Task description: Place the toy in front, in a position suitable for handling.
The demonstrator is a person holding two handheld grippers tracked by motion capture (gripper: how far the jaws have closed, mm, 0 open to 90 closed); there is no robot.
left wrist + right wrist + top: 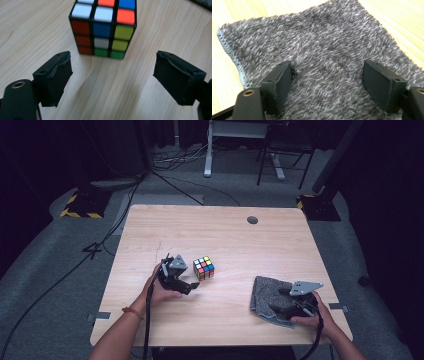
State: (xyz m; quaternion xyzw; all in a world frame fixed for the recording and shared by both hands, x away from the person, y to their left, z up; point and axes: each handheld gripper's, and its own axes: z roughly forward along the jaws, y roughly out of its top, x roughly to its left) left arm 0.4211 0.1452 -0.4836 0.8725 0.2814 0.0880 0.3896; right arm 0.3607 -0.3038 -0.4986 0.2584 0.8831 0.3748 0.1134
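One puzzle cube [203, 268] flat on table [225, 235], corner toward left gripper [193, 286]

Dim room, grey carpet [45, 270], pale wooden table [225, 235], cables, desk legs [207, 155] behind

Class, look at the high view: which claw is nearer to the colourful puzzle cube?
Left. The left claw sits just beside the puzzle cube, open and not touching it. The right claw is far across the table, over the grey cloth.

Quick count from my end: I've got one scrambled multicoloured plastic puzzle cube [203, 268], one fuzzy grey cloth [267, 295], one light wooden table [225, 235], and two black two-jaw grippers, left [195, 285] and right [278, 300].
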